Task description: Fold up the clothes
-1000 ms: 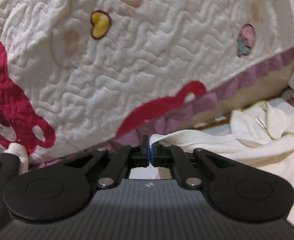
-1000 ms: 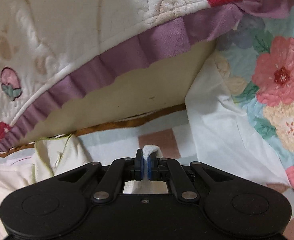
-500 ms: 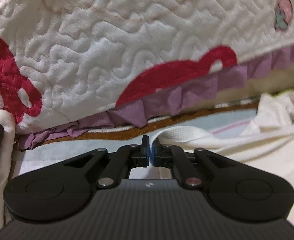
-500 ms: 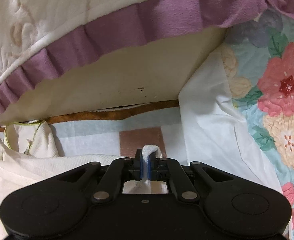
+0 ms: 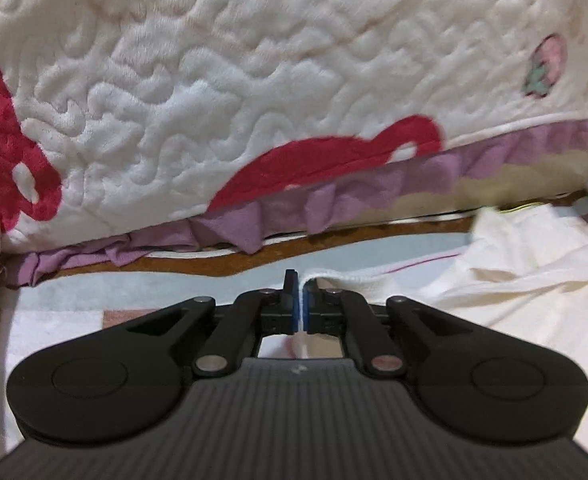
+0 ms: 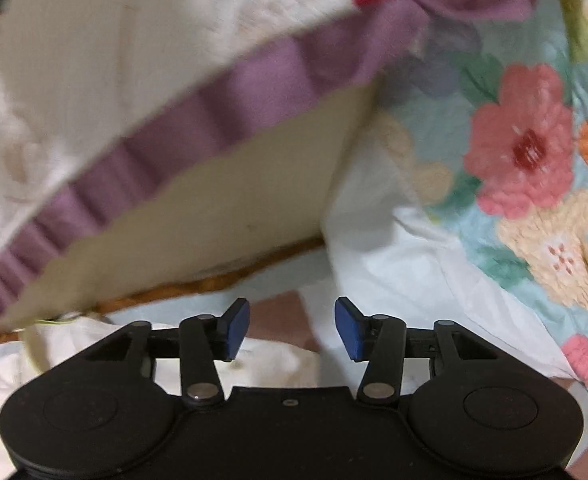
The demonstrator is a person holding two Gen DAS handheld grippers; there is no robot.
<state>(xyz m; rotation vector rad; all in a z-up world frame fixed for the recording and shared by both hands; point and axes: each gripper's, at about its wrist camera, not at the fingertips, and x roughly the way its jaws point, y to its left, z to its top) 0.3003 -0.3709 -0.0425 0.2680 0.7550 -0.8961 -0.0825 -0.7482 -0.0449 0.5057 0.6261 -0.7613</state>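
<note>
Two tongs: left pinches cream garment (no writing legible), right gapes.

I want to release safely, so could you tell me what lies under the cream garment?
The cream garment lies on a pale blue and pink checked sheet, seen bare beside it. Whatever is directly beneath the cloth is covered.

Warm, kinda dim indoor light, no obvious glare, both views bent hard by the fisheye at the edges, right wrist shot was smeared with motion blur across the quilt, left one sharper up close, soft shadow under the purple ruffle
</note>
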